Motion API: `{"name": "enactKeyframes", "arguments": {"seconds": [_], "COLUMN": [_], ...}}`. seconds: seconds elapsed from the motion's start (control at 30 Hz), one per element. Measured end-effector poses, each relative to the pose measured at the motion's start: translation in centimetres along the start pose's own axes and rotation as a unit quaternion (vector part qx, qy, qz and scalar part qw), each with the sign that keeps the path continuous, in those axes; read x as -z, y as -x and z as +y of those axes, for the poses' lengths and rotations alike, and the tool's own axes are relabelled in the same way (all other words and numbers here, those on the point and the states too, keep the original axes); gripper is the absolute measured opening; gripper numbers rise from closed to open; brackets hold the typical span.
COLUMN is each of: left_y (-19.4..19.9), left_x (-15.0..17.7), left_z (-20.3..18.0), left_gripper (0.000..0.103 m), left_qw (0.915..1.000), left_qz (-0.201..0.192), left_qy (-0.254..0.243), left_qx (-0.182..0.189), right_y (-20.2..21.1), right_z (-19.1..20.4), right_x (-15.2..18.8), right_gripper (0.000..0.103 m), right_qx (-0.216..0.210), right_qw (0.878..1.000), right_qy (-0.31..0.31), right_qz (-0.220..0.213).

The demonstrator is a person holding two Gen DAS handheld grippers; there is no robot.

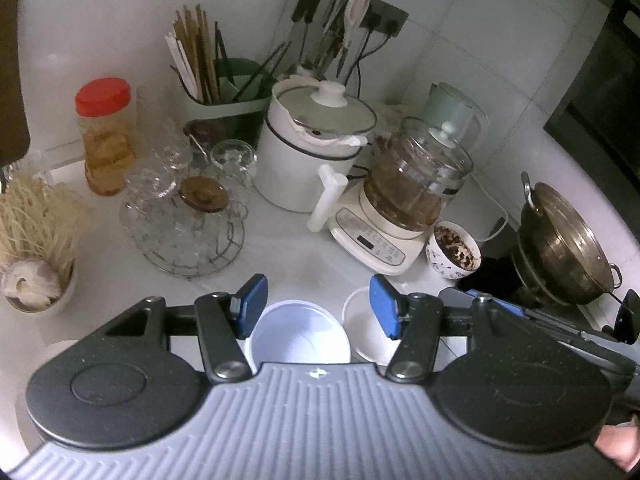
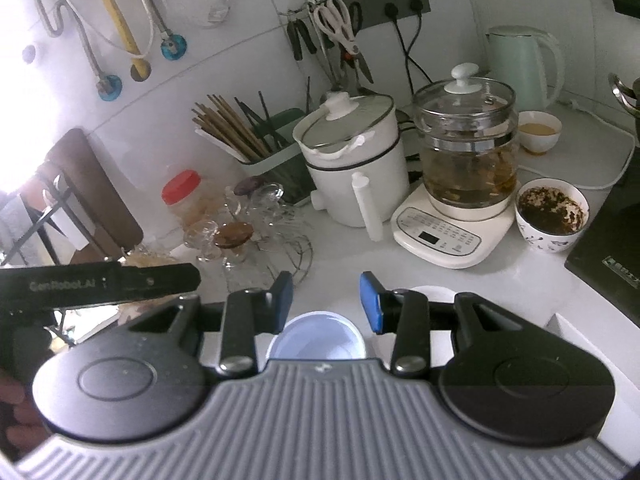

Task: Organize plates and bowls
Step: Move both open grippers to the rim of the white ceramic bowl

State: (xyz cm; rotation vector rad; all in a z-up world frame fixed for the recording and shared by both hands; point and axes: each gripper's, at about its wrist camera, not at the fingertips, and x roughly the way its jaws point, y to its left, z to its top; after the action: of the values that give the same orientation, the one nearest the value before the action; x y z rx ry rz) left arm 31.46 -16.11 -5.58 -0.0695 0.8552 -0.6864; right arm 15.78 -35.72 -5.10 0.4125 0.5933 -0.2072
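A white bowl (image 1: 300,334) sits on the white counter just below my left gripper (image 1: 318,306). That gripper is open, its blue pads apart above the bowl's rim with nothing between them. A second white dish (image 1: 362,330) lies right of the bowl, partly behind the right pad. In the right wrist view my right gripper (image 2: 326,302) is open too and hovers over the same white bowl (image 2: 318,336). The white dish (image 2: 436,292) peeks out behind its right finger. Each view catches the other gripper from the side, so its jaws are not readable there.
A patterned bowl with dark residue (image 2: 552,212) and a small bowl of tan liquid (image 2: 538,132) stand by the glass kettle (image 2: 466,152). A white cooker (image 2: 352,160), glassware on a wire rack (image 1: 184,224), a red-lidded jar (image 1: 105,136), a garlic bowl (image 1: 36,284) and a steel pot (image 1: 568,248) crowd the counter.
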Motion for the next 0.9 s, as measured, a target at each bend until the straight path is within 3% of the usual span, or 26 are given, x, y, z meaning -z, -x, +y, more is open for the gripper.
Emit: {"name": "enactKeyframes", "arguments": {"seconds": [0.33,0.53,0.63,0.7,0.9], "left_y": [-2.3,-6.2,-8.6,-10.0,-15.7], "left_x": [-0.5,-0.3,-0.4,-0.8,-1.3], "left_z": [-3.2,-4.1,-4.0,-3.7,-2.9], "left_gripper": [0.062,0.062,0.062,0.062,0.062], "left_qw": [0.9993,0.9972,0.9968,0.9965,0.9921], "left_qz": [0.009,0.043,0.058,0.064,0.112], "left_qy": [-0.024,-0.019,-0.034,-0.040,-0.048], "left_qx": [0.029,0.057,0.043,0.034,0.031], "right_y": [0.9,0.2,-0.7,-1.6,-4.1], "right_z": [-2.7,-5.6,-7.3,-8.6,-11.9], "right_x": [-0.6,-0.3,-0.1,0.0,0.1], "right_gripper": [0.041,0.041,0.041,0.050,0.052], "right_qx": [0.022,0.033,0.044,0.054,0.047], "right_qw": [1.000,0.999,0.998,0.997,0.996], "right_qy": [-0.011,-0.039,-0.047,-0.051,-0.064], "right_qz": [-0.011,-0.001,0.005,0.014,0.037]}}
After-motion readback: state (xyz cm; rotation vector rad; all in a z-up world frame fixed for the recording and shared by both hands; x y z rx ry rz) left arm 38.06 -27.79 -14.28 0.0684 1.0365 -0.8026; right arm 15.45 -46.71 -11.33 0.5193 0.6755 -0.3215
